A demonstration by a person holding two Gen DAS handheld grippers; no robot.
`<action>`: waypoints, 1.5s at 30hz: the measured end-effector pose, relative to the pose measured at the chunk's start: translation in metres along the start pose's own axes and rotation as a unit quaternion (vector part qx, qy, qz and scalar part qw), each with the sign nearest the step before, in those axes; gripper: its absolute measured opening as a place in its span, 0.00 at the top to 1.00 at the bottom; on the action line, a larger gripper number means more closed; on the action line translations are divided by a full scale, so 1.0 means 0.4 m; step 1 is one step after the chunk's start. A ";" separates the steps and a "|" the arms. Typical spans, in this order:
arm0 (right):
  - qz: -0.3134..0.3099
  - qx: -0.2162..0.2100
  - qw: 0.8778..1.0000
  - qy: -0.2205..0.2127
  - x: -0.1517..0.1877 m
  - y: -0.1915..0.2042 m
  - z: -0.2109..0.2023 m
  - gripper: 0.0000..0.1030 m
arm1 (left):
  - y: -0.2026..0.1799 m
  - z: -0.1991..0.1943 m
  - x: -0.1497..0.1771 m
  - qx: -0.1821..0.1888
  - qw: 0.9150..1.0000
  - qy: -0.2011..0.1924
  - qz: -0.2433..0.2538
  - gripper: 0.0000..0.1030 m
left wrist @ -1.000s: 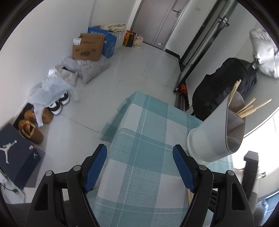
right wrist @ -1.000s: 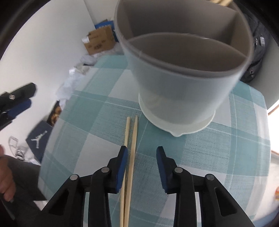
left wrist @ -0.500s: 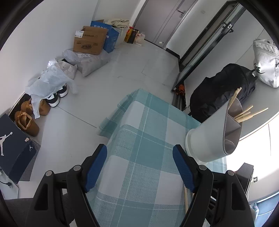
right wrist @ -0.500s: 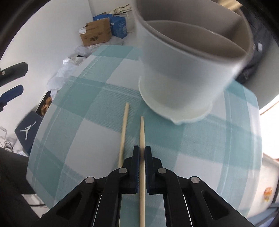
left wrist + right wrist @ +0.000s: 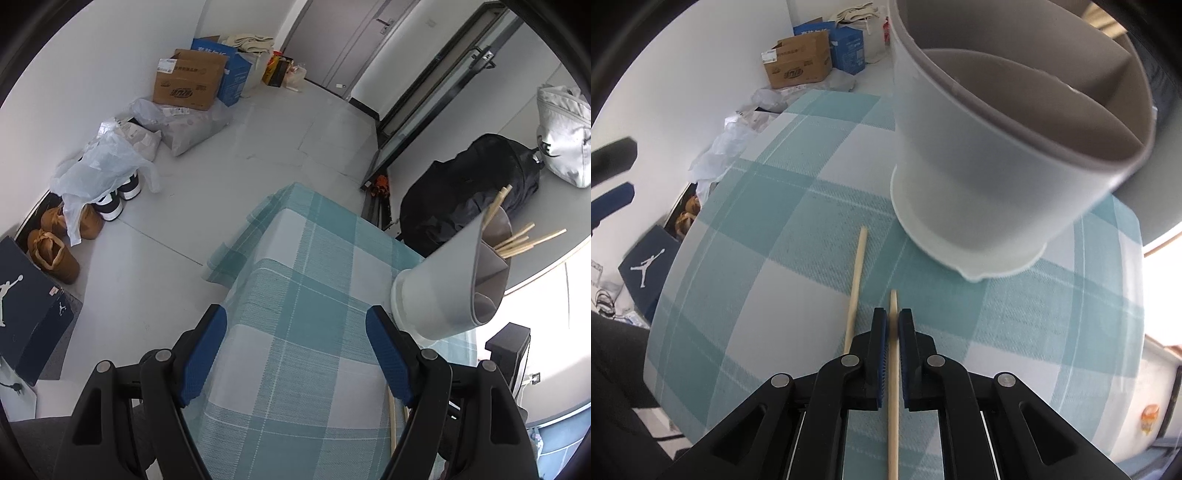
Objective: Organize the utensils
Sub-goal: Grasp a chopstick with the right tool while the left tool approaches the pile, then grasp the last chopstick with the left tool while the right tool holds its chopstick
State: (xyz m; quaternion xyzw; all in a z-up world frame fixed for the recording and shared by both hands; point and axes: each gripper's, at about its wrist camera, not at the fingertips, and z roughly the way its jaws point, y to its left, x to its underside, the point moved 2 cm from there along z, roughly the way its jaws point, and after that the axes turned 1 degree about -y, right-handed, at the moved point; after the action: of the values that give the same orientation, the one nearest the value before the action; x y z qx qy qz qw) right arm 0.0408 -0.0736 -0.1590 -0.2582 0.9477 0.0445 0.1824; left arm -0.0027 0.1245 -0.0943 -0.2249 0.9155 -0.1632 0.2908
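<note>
We see the right gripper (image 5: 893, 334) fingers closed on 1 chopstick (image 5: 893, 373) above the table (image 5: 746, 266), near the divided holder (image 5: 1008, 158). Second chopstick (image 5: 855, 288) lies alongside. Left gripper (image 5: 295, 339) fingers spread, empty.

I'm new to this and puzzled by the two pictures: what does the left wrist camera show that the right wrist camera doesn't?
Only the left view shows wooden chopsticks standing in the holder and the open left gripper. Only the right view shows the right gripper shut on a wooden chopstick, another loose wooden chopstick beside it. Both show the grey divided utensil holder and teal checked tablecloth.
</note>
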 end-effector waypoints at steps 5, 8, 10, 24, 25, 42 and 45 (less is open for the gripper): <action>-0.008 -0.006 1.000 -0.011 -0.007 0.012 0.008 0.97 | 0.005 0.013 0.004 -0.008 1.000 0.005 -0.001 0.28; 0.003 -0.017 1.000 -0.021 -0.004 0.007 0.003 0.97 | 0.004 0.022 0.010 -0.014 1.000 0.010 0.003 0.28; 0.015 -0.024 0.999 -0.040 -0.005 -0.004 -0.019 0.97 | 0.000 0.029 0.017 -0.017 1.000 0.017 0.006 0.28; 0.120 -0.116 0.962 -0.217 0.053 -0.174 -0.293 0.97 | -0.160 0.095 0.083 -0.011 0.991 0.081 0.103 0.28; 0.126 -0.123 0.959 -0.222 0.058 -0.184 -0.299 0.97 | -0.176 0.105 0.093 -0.014 0.989 0.088 0.114 0.28; 0.188 -0.158 0.921 -0.302 0.194 -0.339 -0.433 0.97 | -0.259 0.223 0.126 -0.109 0.973 0.105 0.176 0.35; 0.194 -0.162 0.920 -0.300 0.207 -0.352 -0.432 0.97 | -0.267 0.242 0.145 -0.140 0.964 0.108 0.201 0.50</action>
State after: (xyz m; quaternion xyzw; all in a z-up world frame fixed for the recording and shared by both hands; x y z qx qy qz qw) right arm -0.0101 -0.2650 -0.0276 -0.0698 0.8599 0.3075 0.4014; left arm 0.0475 -0.0113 -0.1502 -0.0561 0.9815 0.0049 0.1831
